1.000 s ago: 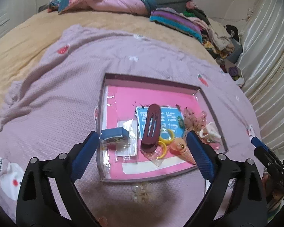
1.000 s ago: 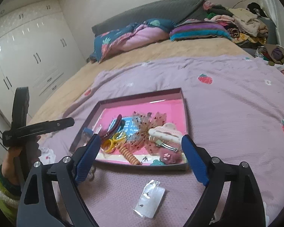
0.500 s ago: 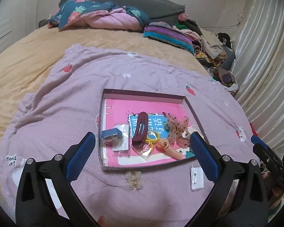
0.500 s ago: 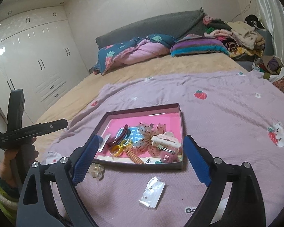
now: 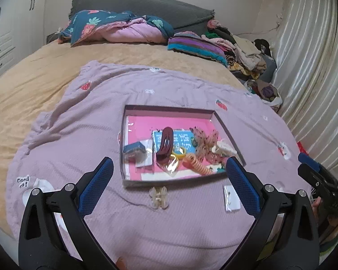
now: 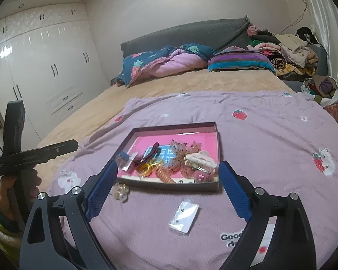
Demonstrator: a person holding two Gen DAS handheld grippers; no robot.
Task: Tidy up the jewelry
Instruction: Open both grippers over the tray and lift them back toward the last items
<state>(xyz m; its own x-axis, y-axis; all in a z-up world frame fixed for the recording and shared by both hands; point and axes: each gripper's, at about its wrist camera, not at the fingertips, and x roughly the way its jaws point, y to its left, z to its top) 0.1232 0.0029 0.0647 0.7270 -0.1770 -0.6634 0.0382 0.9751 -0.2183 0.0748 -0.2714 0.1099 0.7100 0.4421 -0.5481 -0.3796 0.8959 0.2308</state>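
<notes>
Tray (image 5: 227, 124) beyond open left hand-held gripper (image 5: 169, 168)

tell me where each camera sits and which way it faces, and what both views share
Left wrist: sits on the left gripper, looking forward and down over its open fingers at the tray on the purple blanket; the right gripper shows at the right edge.
Right wrist: sits on the right gripper, looking down across the bed toward the wardrobe; the left gripper and the hand holding it show at left.
Shared: tray, clear hair claw and small packet in front of it.
</notes>
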